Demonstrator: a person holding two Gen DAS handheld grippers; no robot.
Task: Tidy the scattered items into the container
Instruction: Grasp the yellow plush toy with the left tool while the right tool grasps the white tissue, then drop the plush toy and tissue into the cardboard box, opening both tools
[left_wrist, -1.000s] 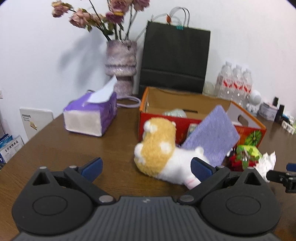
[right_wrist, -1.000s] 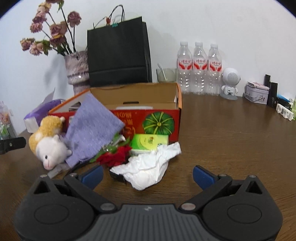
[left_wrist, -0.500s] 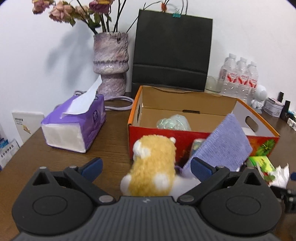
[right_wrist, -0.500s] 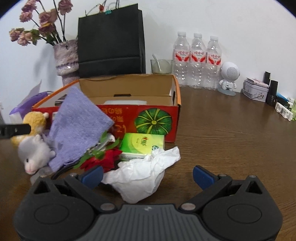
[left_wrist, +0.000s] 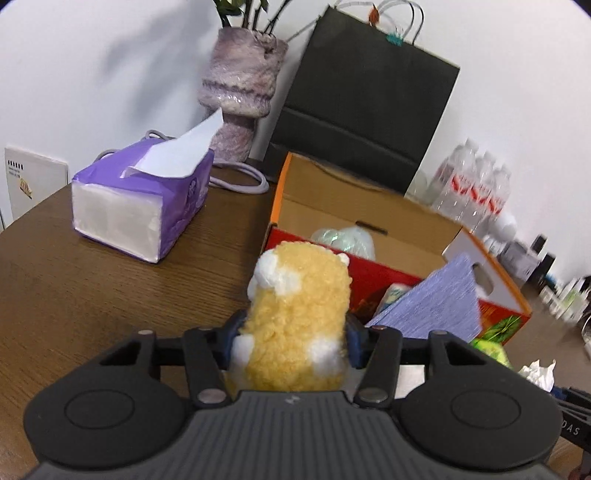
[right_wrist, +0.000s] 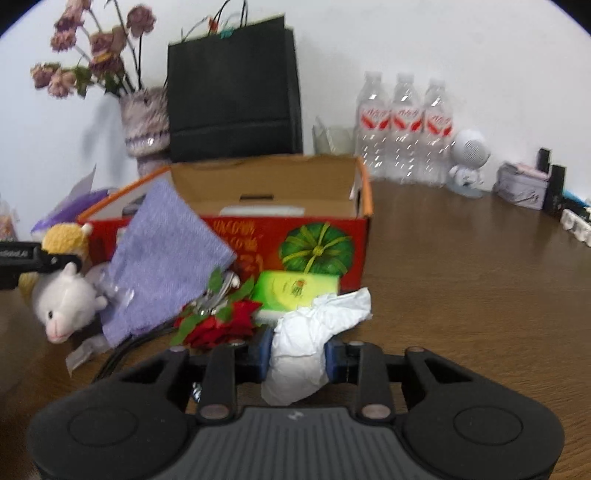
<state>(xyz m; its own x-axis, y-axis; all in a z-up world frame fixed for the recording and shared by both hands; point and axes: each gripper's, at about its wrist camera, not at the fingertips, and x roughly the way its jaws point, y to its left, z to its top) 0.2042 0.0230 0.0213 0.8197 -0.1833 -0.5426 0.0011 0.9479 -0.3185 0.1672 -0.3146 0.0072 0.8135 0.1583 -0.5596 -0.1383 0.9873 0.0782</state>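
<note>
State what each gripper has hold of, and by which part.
Both sets of jaws are closing. Left gripper: plush toy, pads against the sides of its yellow body. Right gripper: crumpled white tissue, pads against its lower middle.

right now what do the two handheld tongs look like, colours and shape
Both match: the left tongs and right tongs have a dark grey ribbed body, two round black housings with disc caps, black linkage bars with silver pivot pins, and blue pads on the fingers. A small pale mark sits mid-body. White lettering runs along the left tongs' side in the right wrist view, too blurred to read. No cables, hands or sleeves show.
</note>
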